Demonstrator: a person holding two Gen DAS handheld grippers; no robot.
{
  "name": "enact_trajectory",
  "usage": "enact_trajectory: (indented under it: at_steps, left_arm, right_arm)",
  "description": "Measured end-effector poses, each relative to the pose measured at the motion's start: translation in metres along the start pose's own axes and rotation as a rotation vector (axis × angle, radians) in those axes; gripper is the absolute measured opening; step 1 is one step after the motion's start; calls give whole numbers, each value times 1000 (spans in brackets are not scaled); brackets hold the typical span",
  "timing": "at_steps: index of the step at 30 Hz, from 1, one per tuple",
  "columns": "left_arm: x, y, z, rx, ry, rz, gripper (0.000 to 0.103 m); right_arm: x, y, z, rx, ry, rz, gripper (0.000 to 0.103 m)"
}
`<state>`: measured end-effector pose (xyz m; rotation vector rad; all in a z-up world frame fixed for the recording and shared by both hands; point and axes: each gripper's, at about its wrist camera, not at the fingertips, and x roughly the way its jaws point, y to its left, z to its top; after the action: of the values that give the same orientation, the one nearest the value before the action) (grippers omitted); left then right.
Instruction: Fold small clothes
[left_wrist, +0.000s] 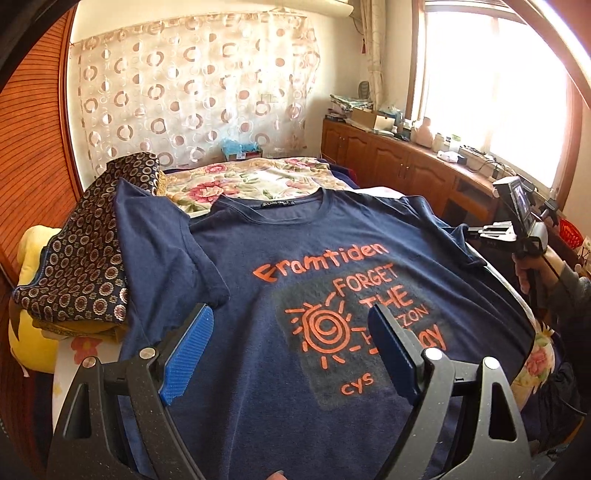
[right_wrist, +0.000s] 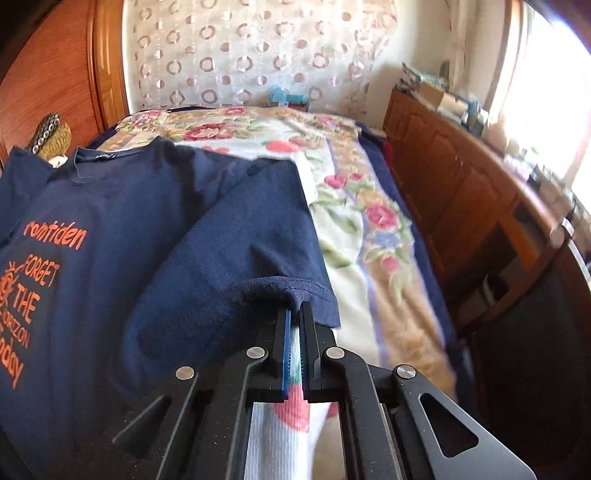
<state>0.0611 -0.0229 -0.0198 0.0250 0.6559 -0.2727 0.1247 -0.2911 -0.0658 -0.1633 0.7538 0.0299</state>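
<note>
A navy T-shirt (left_wrist: 258, 295) with orange print lies face up on the bed, collar away from me. My left gripper (left_wrist: 291, 325) is open and empty, hovering over the shirt's lower front near the sun print. My right gripper (right_wrist: 294, 314) is shut on the hem of the shirt's right sleeve (right_wrist: 258, 229) and holds it lifted a little above the bed. In the left wrist view the right gripper (left_wrist: 491, 232) shows at the shirt's right edge, held by a hand. The shirt's left sleeve (left_wrist: 159, 236) lies flat.
A floral blanket (right_wrist: 351, 206) covers the bed. A folded patterned cloth pile (left_wrist: 85, 258) and a yellow pillow (left_wrist: 29, 325) lie to the left of the shirt. A wooden cabinet (left_wrist: 406, 162) with clutter runs along the right under the window. A wooden wardrobe (left_wrist: 33, 184) stands at left.
</note>
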Motion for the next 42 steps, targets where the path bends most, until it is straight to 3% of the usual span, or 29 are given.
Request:
enact_trajectory:
  at_steps: [5,11,14,15,18,28,33,35,37,42]
  left_arm:
    - [1,3,-2,-11,0,6,86]
    - [-3,7,-5,-31,-23,23,86]
    - [-4,7,-5,-23,-22,35,86]
    - [-5,7,-6,-24,-24,37,86]
    - [-5,9,-7,-32,-27,39,86]
    - [4,7,-13,-34,-2,41,86]
    - [6,6,-14,-30,7,43,86]
    - [6,6,-14,-27,7,45,86]
    - [5,6,-14,-27,6,47,86]
    - [7,8,-14,-39,11,40,86]
  right_arm:
    - [-22,27,24,-61,-99,-5,4]
    - [-57,88,46,-118,-214,167,4]
    - [-67,112,44,-130,-233,255,21]
    - [-68,117,42,-136,-234,259,28]
    - [-67,122,35,-157,-231,230,35]
    - [-32,97,19,-113,-79,167,36]
    - [-24,96,18,-98,-29,193,36]
    - [-19,92,20,-88,-14,168,28]
    - [-18,91,21,-82,-22,201,8]
    - [-35,91,20,-75,-63,272,3]
